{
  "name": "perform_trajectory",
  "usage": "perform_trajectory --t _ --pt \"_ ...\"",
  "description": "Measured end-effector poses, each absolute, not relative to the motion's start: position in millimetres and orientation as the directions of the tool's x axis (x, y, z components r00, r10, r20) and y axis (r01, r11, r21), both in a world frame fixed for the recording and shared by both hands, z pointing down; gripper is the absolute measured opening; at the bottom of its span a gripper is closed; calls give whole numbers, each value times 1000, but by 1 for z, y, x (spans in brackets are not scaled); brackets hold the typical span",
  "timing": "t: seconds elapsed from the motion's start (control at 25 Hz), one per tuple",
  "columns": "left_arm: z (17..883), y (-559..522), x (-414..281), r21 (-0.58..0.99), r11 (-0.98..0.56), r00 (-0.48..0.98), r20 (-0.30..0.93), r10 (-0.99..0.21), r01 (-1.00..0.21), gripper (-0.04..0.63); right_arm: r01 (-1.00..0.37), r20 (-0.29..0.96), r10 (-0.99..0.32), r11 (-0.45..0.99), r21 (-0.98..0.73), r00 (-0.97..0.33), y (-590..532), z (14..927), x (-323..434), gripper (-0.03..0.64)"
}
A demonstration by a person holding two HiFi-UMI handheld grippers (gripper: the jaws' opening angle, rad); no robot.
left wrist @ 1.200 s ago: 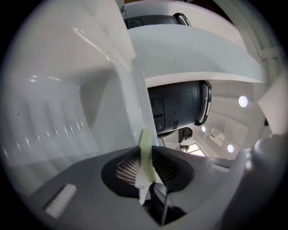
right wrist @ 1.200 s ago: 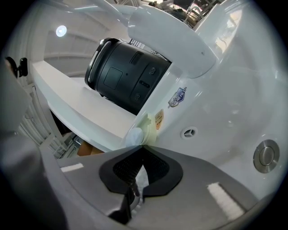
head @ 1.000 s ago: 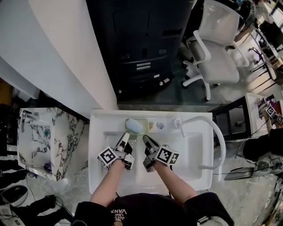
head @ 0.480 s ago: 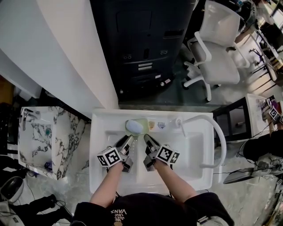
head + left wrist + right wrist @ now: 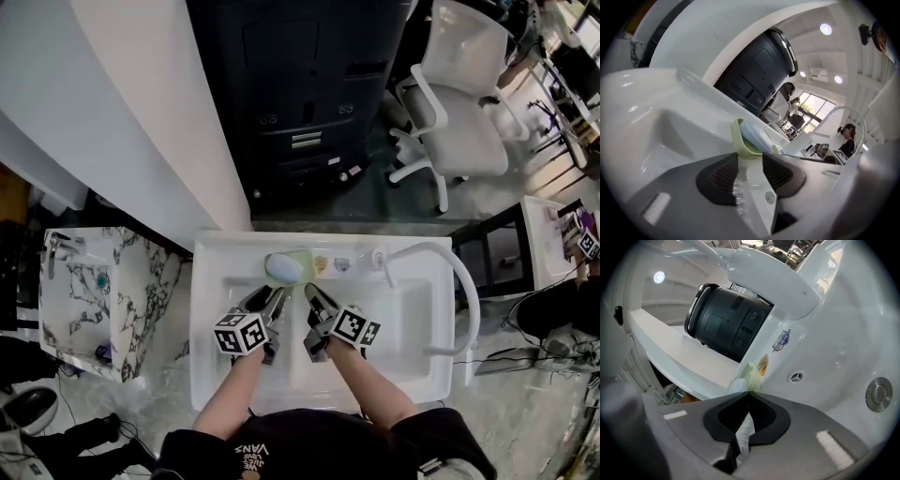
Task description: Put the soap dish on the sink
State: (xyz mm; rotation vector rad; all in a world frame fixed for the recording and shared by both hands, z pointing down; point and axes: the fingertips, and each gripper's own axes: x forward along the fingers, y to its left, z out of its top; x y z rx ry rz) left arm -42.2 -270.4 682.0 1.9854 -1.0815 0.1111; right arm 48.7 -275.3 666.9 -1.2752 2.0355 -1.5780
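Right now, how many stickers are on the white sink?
2: a yellow sticker beside the soap dish, and a blue sticker between it and the faucet.

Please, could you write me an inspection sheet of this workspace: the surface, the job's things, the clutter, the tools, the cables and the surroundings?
Surface: white sink, basin bare; white tap arches over its right side.
Job's things: green soap dish with blue soap in it, resting on the sink's back ledge.
Clutter: two small stickers on the back ledge.
Tools: left tool open, its jaws have just been opening, nothing between them, the dish just ahead; right tool shut, empty.
Cables: nothing seen on the sink.
Surroundings: black machine behind the sink, white office chair, marbled cabinet at the left.
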Motion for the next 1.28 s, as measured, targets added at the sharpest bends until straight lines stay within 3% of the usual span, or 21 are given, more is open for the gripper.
perform_trajectory --t 0.36,1.28 --pt "681 -280 -47 580 -246 564 465 -683 -776 175 -457 286 -758 17 -889 -586 -276 667 45 3" --pt "661 -274 -56 644 -272 615 393 -683 -715 186 -522 290 -775 60 -851 -561 -267 651 55 3"
